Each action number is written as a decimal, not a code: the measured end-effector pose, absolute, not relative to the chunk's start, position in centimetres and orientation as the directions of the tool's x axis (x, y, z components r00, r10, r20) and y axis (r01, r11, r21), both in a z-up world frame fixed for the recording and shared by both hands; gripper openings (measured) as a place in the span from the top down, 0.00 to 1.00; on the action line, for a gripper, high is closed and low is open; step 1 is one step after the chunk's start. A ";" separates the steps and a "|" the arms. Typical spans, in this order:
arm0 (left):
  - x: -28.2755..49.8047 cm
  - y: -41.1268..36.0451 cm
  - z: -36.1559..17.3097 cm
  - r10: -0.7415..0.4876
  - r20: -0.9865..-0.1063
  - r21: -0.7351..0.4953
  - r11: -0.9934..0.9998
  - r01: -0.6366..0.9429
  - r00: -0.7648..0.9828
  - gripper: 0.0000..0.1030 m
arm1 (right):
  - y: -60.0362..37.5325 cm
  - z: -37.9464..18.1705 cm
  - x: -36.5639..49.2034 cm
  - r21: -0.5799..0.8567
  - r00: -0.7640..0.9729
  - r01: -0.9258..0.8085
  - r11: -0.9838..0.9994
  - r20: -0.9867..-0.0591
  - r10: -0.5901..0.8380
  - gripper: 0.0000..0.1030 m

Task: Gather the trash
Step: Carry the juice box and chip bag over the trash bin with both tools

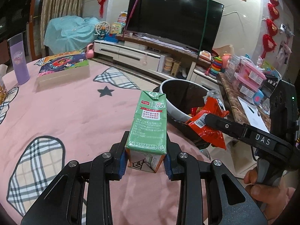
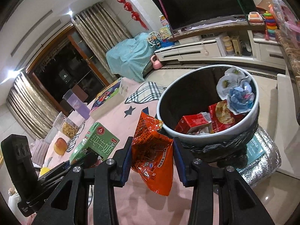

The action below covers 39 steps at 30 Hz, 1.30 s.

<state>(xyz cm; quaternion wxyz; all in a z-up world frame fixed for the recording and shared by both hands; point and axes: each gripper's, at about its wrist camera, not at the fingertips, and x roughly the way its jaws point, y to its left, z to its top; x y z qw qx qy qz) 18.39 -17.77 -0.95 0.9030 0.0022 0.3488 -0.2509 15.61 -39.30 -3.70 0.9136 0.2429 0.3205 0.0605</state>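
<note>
blue-padded fingers [image 1: 121, 161] of the left gripper [image 1: 145, 156] press both sides of a green milk carton [image 1: 148, 123], jaws narrowed to its width. the carton stands upright above the pink tablecloth [image 1: 71, 116], long axis vertical, folded top pointing up and away toward the bin [image 1: 173, 110]. the right gripper [image 2: 151, 156] clamps an orange snack bag [image 2: 152, 150] between its pads; the bag hangs crumpled, long axis near vertical, top edge just short of the bin rim. the bin sits past the table's edge, already holding a red carton [image 2: 193, 124], a red packet [image 2: 222, 119] and crumpled paper [image 2: 236, 91]. open cloth stretches left toward a picture box [image 1: 63, 68] and a purple bottle [image 1: 19, 60], both well apart from the grippers.
</note>
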 end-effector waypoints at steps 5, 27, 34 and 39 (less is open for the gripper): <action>18.5 -18.5 -0.8 -0.462 -0.632 -0.171 0.866 0.470 0.622 0.71 | -40.1 -3.6 15.4 0.486 0.794 0.058 0.872 -0.552 0.255 0.60; 18.3 -21.4 -0.2 -0.487 -0.623 -0.156 0.844 0.512 0.612 0.71 | -42.9 -3.4 15.1 0.504 0.808 0.084 0.860 -0.540 0.238 0.60; 18.5 -22.4 0.2 -0.494 -0.620 -0.151 0.837 0.525 0.609 0.71 | -43.6 -3.3 15.1 0.509 0.812 0.091 0.856 -0.535 0.232 0.60; 18.6 -23.1 0.5 -0.500 -0.617 -0.148 0.832 0.534 0.608 0.71 | -44.0 -3.3 15.2 0.511 0.815 0.096 0.854 -0.533 0.228 0.60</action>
